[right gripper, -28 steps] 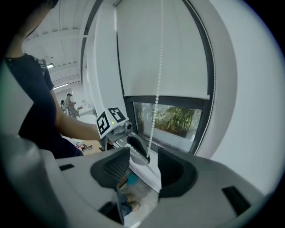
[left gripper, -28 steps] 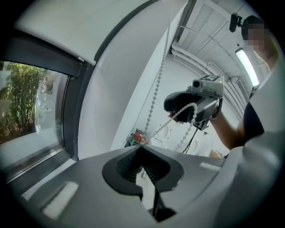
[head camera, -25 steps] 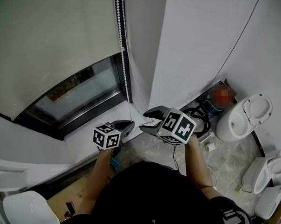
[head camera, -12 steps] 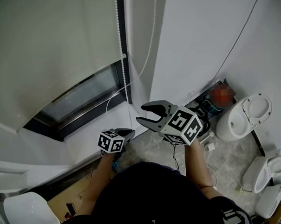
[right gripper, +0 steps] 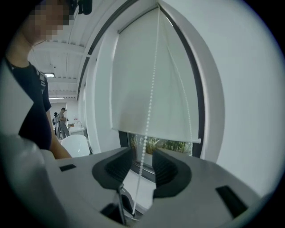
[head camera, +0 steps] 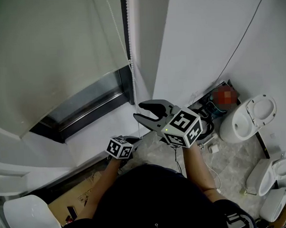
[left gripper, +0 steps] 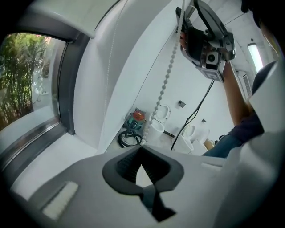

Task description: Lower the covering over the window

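Note:
A white roller blind [head camera: 50, 58] covers most of the window, leaving a strip of glass [head camera: 86, 106] bare above the sill. Its bead chain [head camera: 130, 64] hangs along the frame's right side. My left gripper [head camera: 133, 139] is low in front of the sill, shut on the bead chain [left gripper: 165, 80], which runs up from its tips [left gripper: 141, 146]. Higher and to the right, my right gripper [head camera: 137, 111] stands open. In the right gripper view the chain [right gripper: 151, 93] passes between the open pads [right gripper: 142, 156] without being pressed, with the blind [right gripper: 151, 75] behind it.
A white sill [head camera: 101, 129] lies under the window. Two toilets [head camera: 249, 116] [head camera: 273, 169] stand on the floor at right, next to a coiled hose [head camera: 204, 115]. A white chair [head camera: 29, 220] and a cardboard box [head camera: 71, 201] are at the lower left.
My left gripper has sunk with the chain in it, and the blind's lower edge has come down over more of the glass. The right gripper has risen a little, still open.

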